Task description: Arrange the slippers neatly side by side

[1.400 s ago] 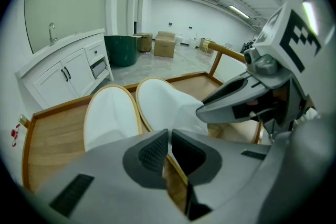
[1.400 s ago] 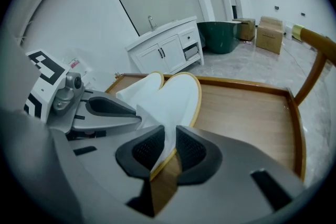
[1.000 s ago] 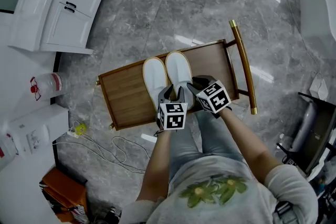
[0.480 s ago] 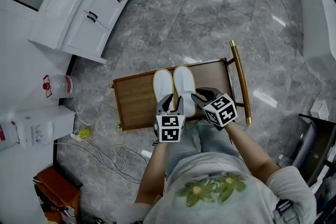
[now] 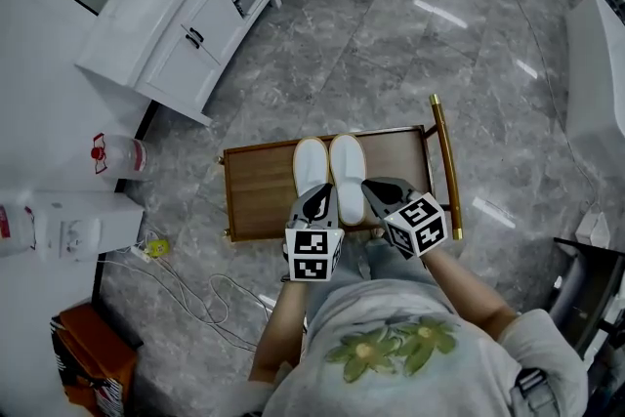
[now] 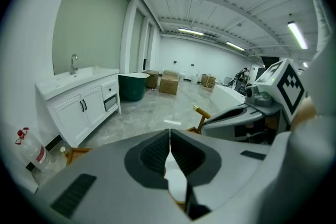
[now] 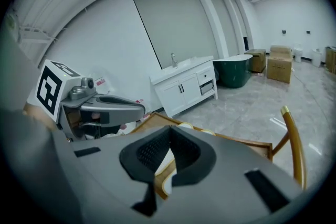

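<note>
Two white slippers lie side by side, toes away from me, on the wooden cart tray: the left slipper and the right slipper. My left gripper hovers over the left slipper's heel, and its jaws have closed together with nothing between them. My right gripper is by the right slipper's heel, also shut and empty. In the left gripper view, the left gripper shows pads touching, with white slipper below. In the right gripper view, the right gripper is likewise shut above the tray.
The cart has a gold handle bar on its right side. A white vanity with sink stands at the far left. A water bottle, a white appliance, a floor cable and an orange bag lie left.
Both grippers went from open around the slippers' heels to shut, and drew back slightly toward me. The slippers stay side by side on the tray.
</note>
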Demonstrator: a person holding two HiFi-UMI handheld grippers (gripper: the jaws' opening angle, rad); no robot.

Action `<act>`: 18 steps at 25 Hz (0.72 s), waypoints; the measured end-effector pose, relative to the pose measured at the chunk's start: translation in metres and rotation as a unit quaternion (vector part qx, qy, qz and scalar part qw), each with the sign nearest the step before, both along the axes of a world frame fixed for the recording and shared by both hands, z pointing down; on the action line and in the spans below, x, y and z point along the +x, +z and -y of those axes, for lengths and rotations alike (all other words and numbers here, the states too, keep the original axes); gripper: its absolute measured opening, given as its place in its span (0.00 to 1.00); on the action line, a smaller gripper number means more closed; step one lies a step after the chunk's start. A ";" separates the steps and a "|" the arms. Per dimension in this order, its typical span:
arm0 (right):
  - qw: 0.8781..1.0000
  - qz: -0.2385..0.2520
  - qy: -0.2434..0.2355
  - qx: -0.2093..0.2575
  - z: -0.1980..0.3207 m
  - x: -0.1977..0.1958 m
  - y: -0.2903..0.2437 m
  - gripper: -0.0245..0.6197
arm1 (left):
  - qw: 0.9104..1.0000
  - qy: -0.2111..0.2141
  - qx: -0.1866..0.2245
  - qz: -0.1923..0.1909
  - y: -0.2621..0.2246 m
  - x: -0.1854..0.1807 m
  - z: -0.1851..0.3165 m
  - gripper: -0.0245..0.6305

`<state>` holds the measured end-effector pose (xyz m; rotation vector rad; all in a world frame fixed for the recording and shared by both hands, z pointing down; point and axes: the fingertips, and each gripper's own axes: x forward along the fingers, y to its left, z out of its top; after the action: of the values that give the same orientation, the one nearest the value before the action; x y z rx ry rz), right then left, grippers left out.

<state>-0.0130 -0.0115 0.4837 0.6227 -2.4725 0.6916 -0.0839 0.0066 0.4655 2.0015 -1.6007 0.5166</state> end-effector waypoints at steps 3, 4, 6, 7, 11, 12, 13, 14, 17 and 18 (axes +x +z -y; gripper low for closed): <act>1.000 0.011 -0.014 0.019 -0.009 -0.007 -0.014 0.05 | 1.000 0.004 -0.001 0.004 -0.006 0.004 -0.005 0.06; 0.999 0.014 -0.020 0.025 -0.013 -0.010 -0.018 0.05 | 1.000 0.007 -0.001 0.010 -0.008 0.005 -0.006 0.06; 0.999 0.016 -0.031 0.033 -0.017 -0.012 -0.024 0.05 | 1.000 0.009 0.000 0.017 -0.011 0.006 -0.008 0.06; 0.999 0.015 -0.036 0.035 -0.019 -0.013 -0.026 0.05 | 1.000 0.007 0.000 0.017 -0.012 0.006 -0.010 0.06; 0.998 0.010 -0.050 0.040 -0.025 -0.007 -0.028 0.05 | 1.000 0.002 -0.009 0.004 -0.006 0.008 -0.020 0.06; 0.998 0.009 -0.052 0.042 -0.025 -0.004 -0.028 0.05 | 1.000 0.003 -0.010 0.005 -0.006 0.010 -0.022 0.06; 0.998 0.006 -0.054 0.044 -0.025 -0.002 -0.028 0.05 | 1.000 0.006 -0.010 0.008 -0.007 0.011 -0.022 0.06; 0.997 0.004 -0.055 0.046 -0.024 0.000 -0.028 0.05 | 1.000 0.008 -0.007 0.011 -0.009 0.011 -0.022 0.06; 0.997 0.002 -0.059 0.050 -0.026 0.002 -0.028 0.05 | 1.000 0.007 -0.001 0.009 -0.012 0.011 -0.025 0.06; 0.997 0.002 -0.059 0.051 -0.026 0.002 -0.029 0.05 | 1.000 0.005 -0.002 0.006 -0.012 0.011 -0.026 0.06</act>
<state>-0.0109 0.0147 0.4552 0.5078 -2.5366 0.5236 -0.0729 0.0329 0.4536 2.0080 -1.5963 0.5352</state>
